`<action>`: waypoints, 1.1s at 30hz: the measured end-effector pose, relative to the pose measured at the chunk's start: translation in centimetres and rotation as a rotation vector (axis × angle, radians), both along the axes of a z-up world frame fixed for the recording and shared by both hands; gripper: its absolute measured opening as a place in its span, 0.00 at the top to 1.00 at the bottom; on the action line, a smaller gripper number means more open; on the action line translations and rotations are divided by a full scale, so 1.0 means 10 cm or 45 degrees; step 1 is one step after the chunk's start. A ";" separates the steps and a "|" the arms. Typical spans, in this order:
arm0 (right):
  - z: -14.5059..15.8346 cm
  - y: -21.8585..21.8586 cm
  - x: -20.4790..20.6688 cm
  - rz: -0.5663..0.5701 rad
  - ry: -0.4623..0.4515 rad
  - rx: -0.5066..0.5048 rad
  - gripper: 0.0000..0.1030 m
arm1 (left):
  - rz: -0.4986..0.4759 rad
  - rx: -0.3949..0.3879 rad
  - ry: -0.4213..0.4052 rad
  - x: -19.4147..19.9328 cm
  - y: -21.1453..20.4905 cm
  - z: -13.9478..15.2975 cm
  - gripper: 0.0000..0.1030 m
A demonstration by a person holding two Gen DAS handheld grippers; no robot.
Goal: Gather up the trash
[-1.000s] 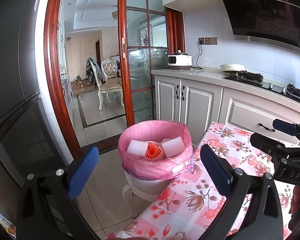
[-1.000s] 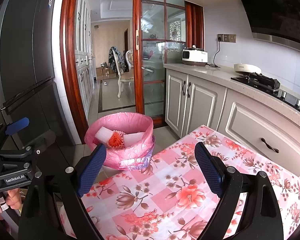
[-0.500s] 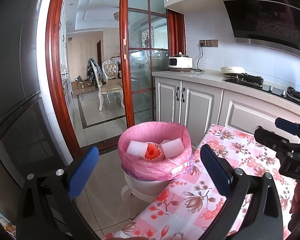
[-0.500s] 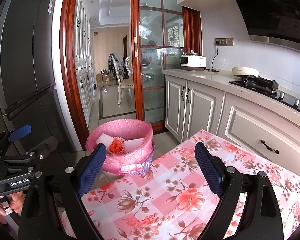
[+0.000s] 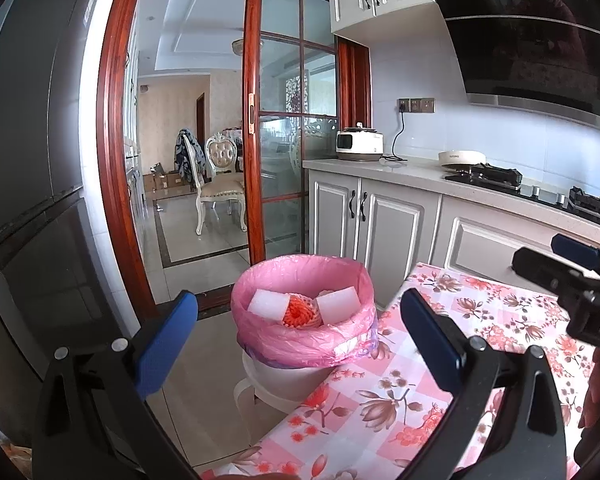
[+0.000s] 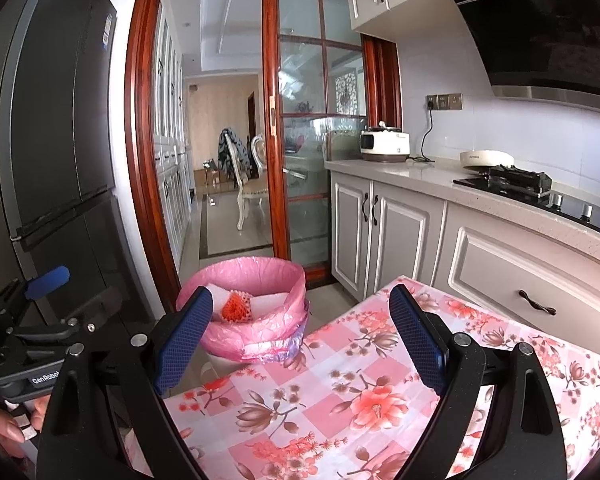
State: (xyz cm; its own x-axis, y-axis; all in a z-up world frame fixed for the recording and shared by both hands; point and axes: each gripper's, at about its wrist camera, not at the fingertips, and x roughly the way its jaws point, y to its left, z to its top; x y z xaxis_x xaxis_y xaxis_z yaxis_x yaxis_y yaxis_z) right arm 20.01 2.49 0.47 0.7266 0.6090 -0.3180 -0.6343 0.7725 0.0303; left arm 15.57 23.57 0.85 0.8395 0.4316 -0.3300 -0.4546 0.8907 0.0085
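Observation:
A white bin with a pink bag liner (image 5: 304, 340) (image 6: 256, 340) stands on the floor at the table's far corner. Inside lie two white foam blocks (image 5: 267, 305) and an orange-red foam net (image 5: 298, 314) (image 6: 236, 308). My left gripper (image 5: 300, 332) is open and empty, held back from the bin. Over the floral tablecloth (image 6: 340, 392), my right gripper (image 6: 302, 336) is open with nothing between its fingers. Each gripper shows at the edge of the other's view.
A dark fridge (image 6: 52, 160) fills the left side. Grey cabinets (image 5: 380, 220) with a counter, rice cooker (image 5: 359, 145) and gas hob (image 5: 484, 176) run along the right. A red-framed glass sliding door (image 5: 280, 140) opens onto a dining room with a chair (image 5: 218, 184).
Both grippers have drawn up and back a little, so the bin sits lower and smaller in both views. Both stay open and empty.

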 end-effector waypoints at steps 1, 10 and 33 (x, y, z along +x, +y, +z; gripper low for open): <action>0.00 -0.01 -0.01 0.003 -0.001 0.004 0.18 | -0.001 0.002 -0.004 0.00 0.00 -0.01 0.04; 0.00 -0.03 -0.05 0.009 -0.001 -0.001 0.18 | -0.007 0.004 -0.017 -0.04 -0.04 -0.03 0.04; -0.03 0.00 -0.09 0.016 -0.006 0.001 0.18 | -0.007 -0.002 -0.012 -0.06 -0.03 -0.06 0.04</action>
State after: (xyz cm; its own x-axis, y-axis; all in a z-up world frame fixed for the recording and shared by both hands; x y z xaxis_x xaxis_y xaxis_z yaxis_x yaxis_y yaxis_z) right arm 19.13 2.53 0.19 0.7205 0.6183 -0.3140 -0.6439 0.7646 0.0281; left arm 14.99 23.23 0.21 0.8451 0.4261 -0.3230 -0.4495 0.8933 0.0026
